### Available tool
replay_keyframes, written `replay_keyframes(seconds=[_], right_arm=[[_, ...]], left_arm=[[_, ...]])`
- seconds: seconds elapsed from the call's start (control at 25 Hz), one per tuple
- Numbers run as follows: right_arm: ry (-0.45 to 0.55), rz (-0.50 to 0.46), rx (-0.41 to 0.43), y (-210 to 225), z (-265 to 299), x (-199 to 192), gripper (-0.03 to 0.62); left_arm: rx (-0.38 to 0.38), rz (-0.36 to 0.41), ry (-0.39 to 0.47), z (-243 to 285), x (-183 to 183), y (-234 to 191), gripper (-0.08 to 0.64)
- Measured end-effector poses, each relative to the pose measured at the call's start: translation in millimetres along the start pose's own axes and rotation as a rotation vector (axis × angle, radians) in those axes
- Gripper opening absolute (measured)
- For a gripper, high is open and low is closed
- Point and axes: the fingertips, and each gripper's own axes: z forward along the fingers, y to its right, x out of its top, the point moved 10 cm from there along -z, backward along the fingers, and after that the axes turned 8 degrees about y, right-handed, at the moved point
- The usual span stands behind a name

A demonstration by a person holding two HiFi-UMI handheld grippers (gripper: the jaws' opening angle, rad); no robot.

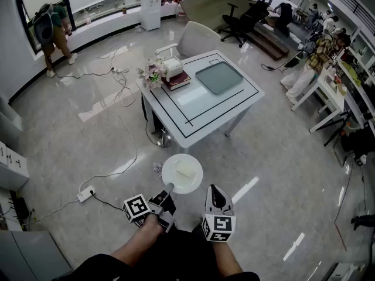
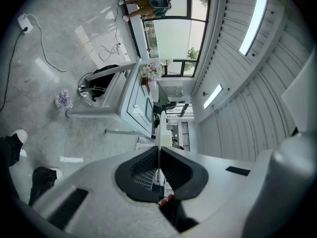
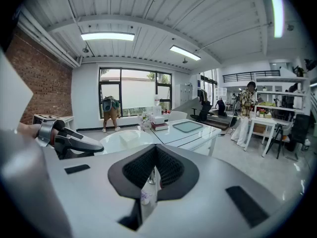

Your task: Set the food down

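White round glazed plate (image 1: 182,174), bearing a pale slab of food (image 1: 184,170), juts ahead of the left gripper (image 1: 168,192), whose fingers are clamped on its near rim. It looks stiff, slick, breakable and probably tippy. The right gripper (image 1: 215,191) sits alongside, fingers closed and empty.

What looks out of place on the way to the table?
A crumpled wad lies on the floor near the table, and loose cables trail from a power strip at left. Nothing spilled off the plate.
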Motion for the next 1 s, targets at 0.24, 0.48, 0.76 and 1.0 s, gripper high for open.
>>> replay_keyframes(seconds=[0.24, 0.48, 0.76, 1.0], right_arm=[[0.020, 0.008, 0.015, -3.6, -0.1, 2.2, 0.009], [0.023, 0.029, 0.006, -6.3, -3.6, -1.6, 0.009], [0.006, 0.056, -0.023, 4.5, -15.0, -5.6, 0.009], [-0.006, 0.076, -0.032, 26.9, -8.2, -12.2, 0.009]], left_arm=[[-0.001, -0.001, -0.003, -0.6, 1.4, 1.7, 0.015], [0.001, 0.021, -0.024, -0.6, -0.4, 3.0, 0.015], [0.027, 0.018, -0.057, 8.0, -13.0, 0.8, 0.015], [0.037, 0.015, -0.064, 26.7, -22.5, -1.5, 0.015]])
